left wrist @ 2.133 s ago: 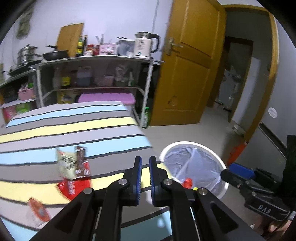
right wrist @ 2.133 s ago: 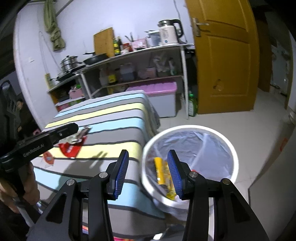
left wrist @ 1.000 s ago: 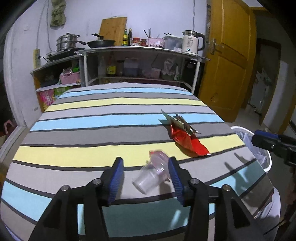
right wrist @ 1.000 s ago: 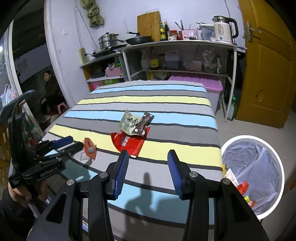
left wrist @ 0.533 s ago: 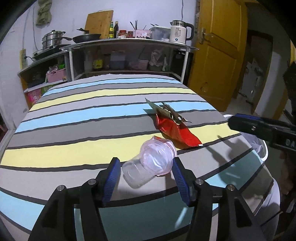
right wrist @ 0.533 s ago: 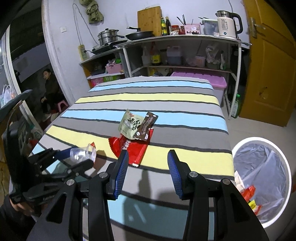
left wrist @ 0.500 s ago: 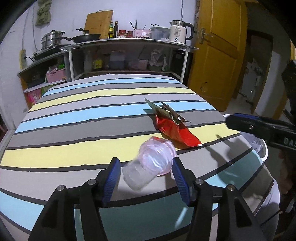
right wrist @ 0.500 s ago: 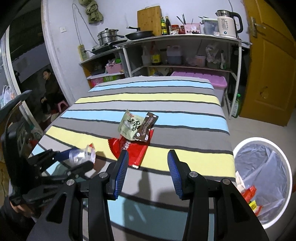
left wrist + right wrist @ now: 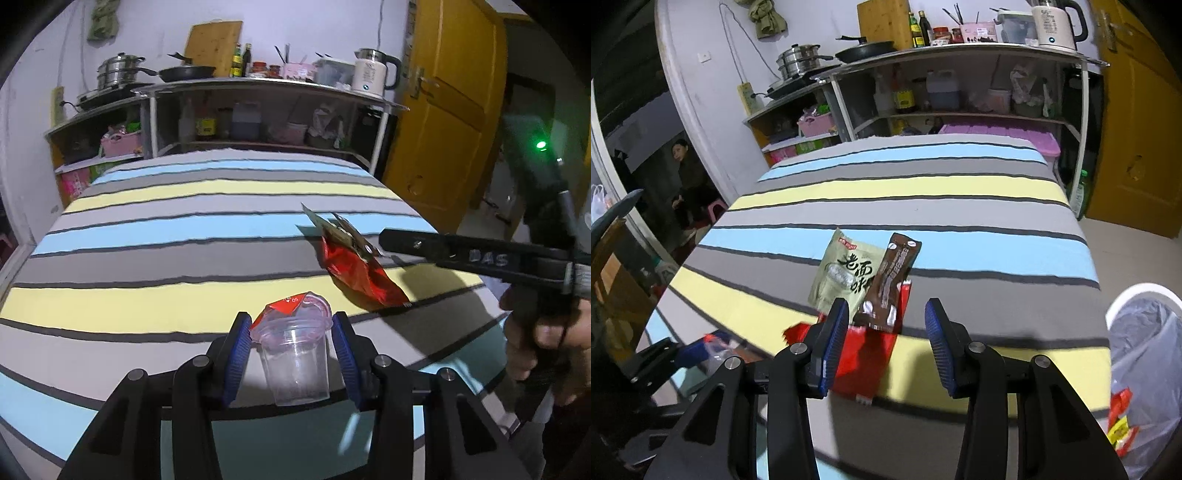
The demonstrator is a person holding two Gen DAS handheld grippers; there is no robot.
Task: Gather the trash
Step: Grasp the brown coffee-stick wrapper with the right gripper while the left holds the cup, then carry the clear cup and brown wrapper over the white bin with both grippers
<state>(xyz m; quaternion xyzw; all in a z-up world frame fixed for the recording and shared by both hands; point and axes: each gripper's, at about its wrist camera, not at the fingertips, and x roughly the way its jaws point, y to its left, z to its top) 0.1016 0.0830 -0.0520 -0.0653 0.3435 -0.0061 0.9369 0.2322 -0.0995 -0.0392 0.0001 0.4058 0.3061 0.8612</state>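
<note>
My left gripper (image 9: 291, 328) is shut on a clear plastic cup (image 9: 295, 362) with a torn red lid, held just above the striped table (image 9: 184, 258). It also shows low at the left of the right wrist view (image 9: 698, 354). My right gripper (image 9: 884, 325) is open and empty, right over a pile of wrappers: a red wrapper (image 9: 864, 365), a green snack packet (image 9: 842, 277) and a brown sachet (image 9: 892, 284). The pile (image 9: 354, 266) lies to the right in the left wrist view, with the right gripper (image 9: 391, 236) above it.
A white bin (image 9: 1145, 369) lined with a bag stands on the floor right of the table, with wrappers inside. Metal shelves (image 9: 960, 92) with pots, bottles and a kettle stand behind the table. A yellow door (image 9: 443, 110) is at the right. A person (image 9: 687, 173) sits far left.
My left gripper has closed on the cup, which lay on its side before and now stands upright between the fingers. My right gripper has moved forward over the wrapper pile.
</note>
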